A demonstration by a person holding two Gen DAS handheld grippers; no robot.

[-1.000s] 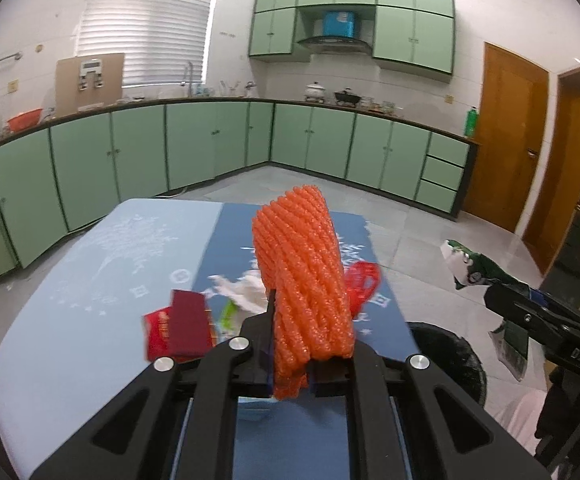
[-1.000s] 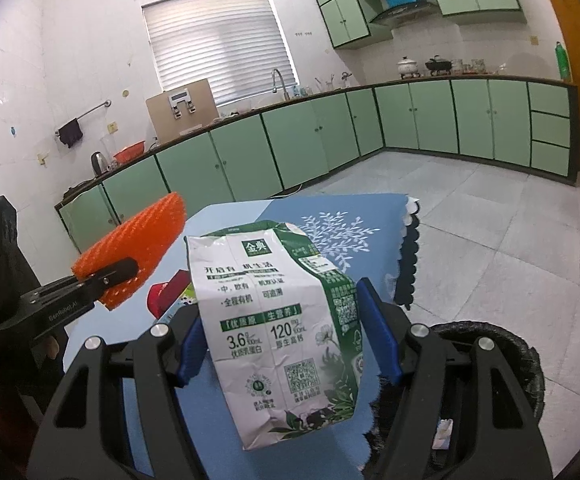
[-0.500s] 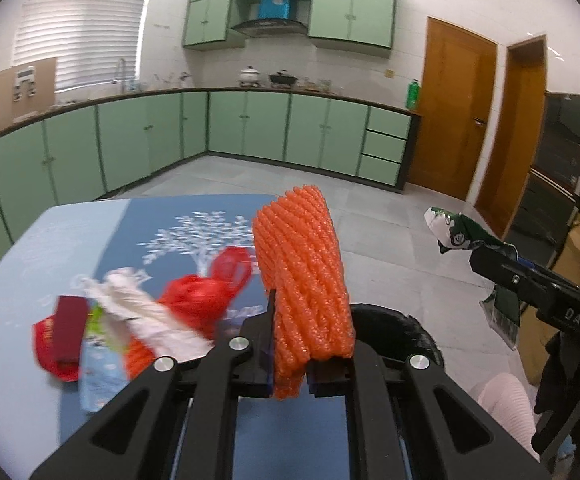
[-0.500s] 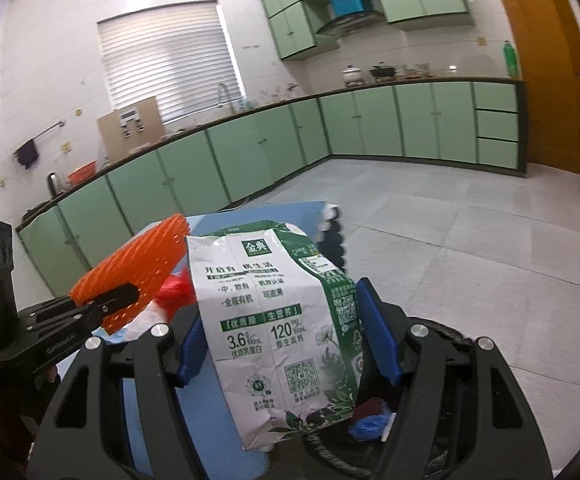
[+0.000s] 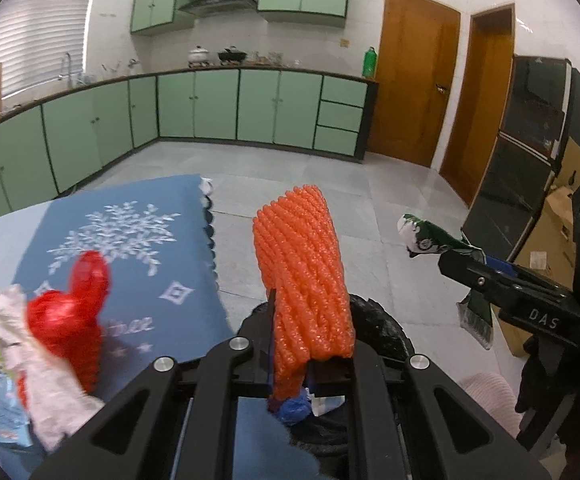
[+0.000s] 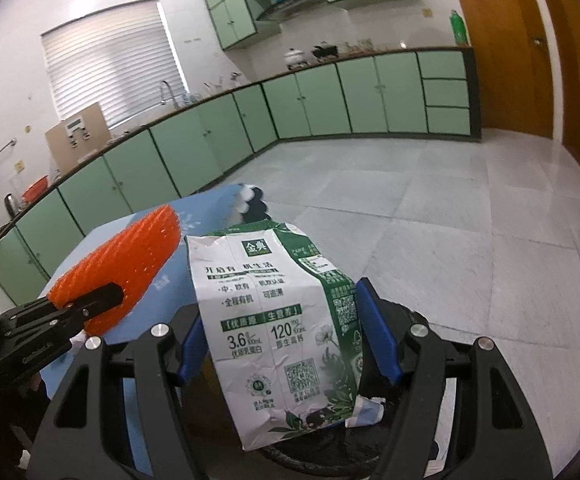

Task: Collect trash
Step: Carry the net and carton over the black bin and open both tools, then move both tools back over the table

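Note:
My left gripper [image 5: 310,364] is shut on an orange foam fruit net [image 5: 304,276] and holds it over the black-lined trash bin [image 5: 386,332] beside the table. My right gripper [image 6: 285,344] is shut on a crumpled green and white milk carton [image 6: 277,320], also above the bin [image 6: 322,456]. The net and left gripper show at the left of the right wrist view [image 6: 121,268]. The carton tip and right gripper show at the right of the left wrist view [image 5: 430,236]. A blue wad [image 5: 296,408] lies in the bin.
On the table's blue cloth [image 5: 161,264] lie a red plastic bag [image 5: 73,308], white crumpled paper [image 5: 37,368] and a light blue wrapper [image 5: 1,408]. Green cabinets line the far walls. Cardboard boxes [image 5: 558,220] stand on the floor at the right.
Both grippers have swung right, away from the table, with their loads still held. The bin now lies right below them and the table trash has slid to the left of view.

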